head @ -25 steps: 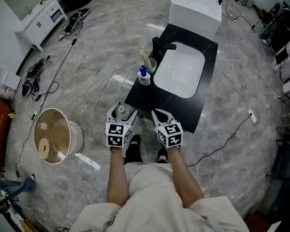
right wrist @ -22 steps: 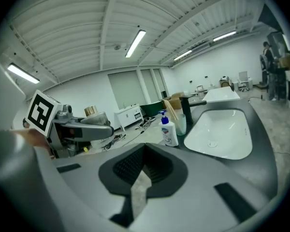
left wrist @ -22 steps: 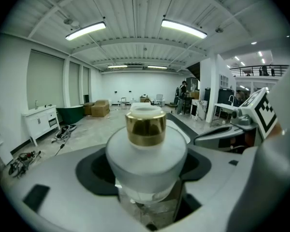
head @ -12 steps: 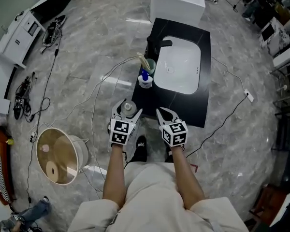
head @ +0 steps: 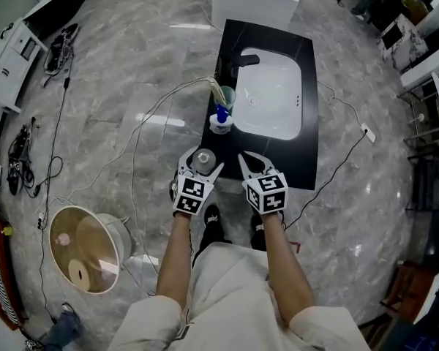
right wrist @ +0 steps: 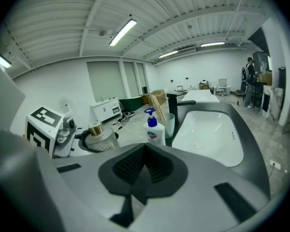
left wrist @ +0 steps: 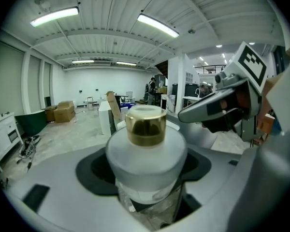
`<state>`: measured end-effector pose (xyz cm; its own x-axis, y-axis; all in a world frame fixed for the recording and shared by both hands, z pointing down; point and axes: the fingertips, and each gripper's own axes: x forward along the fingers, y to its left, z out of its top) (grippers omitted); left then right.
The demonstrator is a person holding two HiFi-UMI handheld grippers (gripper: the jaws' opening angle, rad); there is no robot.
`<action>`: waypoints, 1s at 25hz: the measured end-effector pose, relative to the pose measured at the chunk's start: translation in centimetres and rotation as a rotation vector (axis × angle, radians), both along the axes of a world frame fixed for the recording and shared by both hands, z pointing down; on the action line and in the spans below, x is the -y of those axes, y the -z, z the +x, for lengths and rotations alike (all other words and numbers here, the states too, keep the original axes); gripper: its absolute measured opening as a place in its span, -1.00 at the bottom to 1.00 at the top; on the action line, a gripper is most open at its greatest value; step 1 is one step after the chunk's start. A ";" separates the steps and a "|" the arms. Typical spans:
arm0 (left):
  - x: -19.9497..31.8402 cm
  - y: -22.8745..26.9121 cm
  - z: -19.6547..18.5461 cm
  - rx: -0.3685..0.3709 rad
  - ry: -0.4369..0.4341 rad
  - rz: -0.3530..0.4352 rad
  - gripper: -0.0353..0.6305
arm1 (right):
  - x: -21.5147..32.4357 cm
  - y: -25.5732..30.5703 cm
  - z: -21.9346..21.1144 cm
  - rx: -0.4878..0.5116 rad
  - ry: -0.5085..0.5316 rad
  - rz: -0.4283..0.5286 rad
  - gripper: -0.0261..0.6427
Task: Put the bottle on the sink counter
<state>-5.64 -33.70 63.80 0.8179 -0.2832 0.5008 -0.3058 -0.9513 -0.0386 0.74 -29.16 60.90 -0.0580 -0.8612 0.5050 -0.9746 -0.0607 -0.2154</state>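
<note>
Frosted glass with a gold cap, the bottle (left wrist: 146, 149) sits clamped in the left gripper (head: 202, 168), seemingly over the near edge of the counter (head: 230, 152), right gripper (head: 250, 167) closed and empty; released there, it could tip onto the floor (head: 132, 86).

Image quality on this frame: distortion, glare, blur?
Head view: wide-angle bending toward the edges, glare streaks on the marble floor. Left gripper view: strong fisheye, the bottle looms large up close. Right gripper view: fisheye too, ceiling light blown out.
</note>
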 end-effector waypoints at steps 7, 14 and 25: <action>-0.2 -2.5 1.1 -0.002 -0.051 0.007 0.12 | 0.7 -0.9 0.4 0.055 -0.073 -0.062 -0.91; 0.1 -4.8 2.6 0.010 -0.125 0.026 0.12 | -0.5 -1.9 -1.2 0.062 -0.037 -0.090 -0.91; 0.7 -7.9 4.7 0.072 -0.183 -0.022 0.12 | -2.2 -3.6 -1.3 0.087 -0.050 -0.118 -0.91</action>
<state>-0.90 -34.35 71.74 0.8165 -0.1211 0.5645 -0.1247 -0.9917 -0.0325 -0.55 -26.97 64.52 -0.0646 -0.7991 0.5978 -0.9479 -0.1381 -0.2871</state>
